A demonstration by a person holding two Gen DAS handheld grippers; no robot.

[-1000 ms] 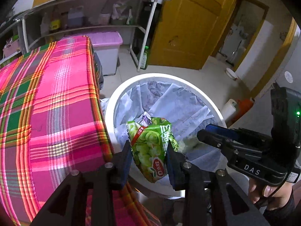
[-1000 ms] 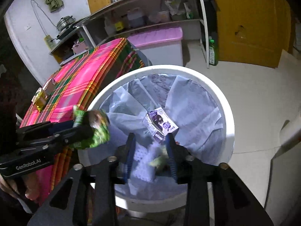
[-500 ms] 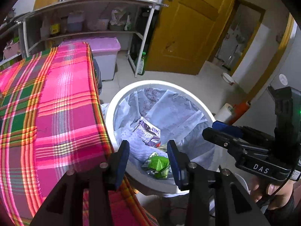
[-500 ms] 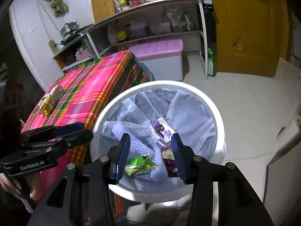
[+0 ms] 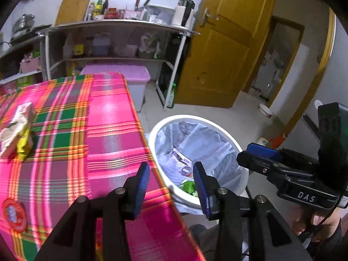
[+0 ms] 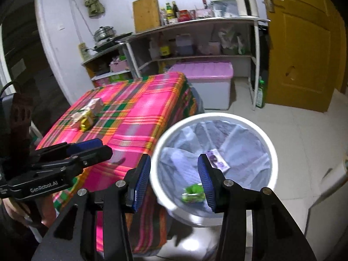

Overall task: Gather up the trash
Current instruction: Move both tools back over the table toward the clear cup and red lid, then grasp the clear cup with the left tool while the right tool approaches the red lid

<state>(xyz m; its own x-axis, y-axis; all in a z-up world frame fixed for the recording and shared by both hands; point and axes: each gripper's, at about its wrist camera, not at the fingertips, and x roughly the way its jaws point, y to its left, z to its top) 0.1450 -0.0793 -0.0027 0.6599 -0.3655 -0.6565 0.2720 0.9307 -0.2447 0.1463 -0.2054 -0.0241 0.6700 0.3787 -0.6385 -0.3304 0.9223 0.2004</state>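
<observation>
Beside the table's corner stands a white trash bin (image 5: 217, 128) lined with a pale bag, and both grippers hang above it; the left gripper (image 5: 171, 187) has its blue-padded jaws spread wide with nothing between them, over the edge of the pink plaid tablecloth (image 5: 104, 130); the right gripper (image 6: 174, 182) is likewise spread and empty, over the bin's near rim; down in the bin lie a green snack wrapper (image 6: 193, 193) and a purple carton (image 6: 217, 163); on the far part of the cloth a yellow wrapper (image 6: 86, 122) sits touching crumpled white paper (image 6: 87, 108); a red-rimmed round piece (image 5: 13, 215) lies at the cloth's near left; behind, a purple-lidded storage box (image 6: 206, 74) rests under the shelves.
</observation>
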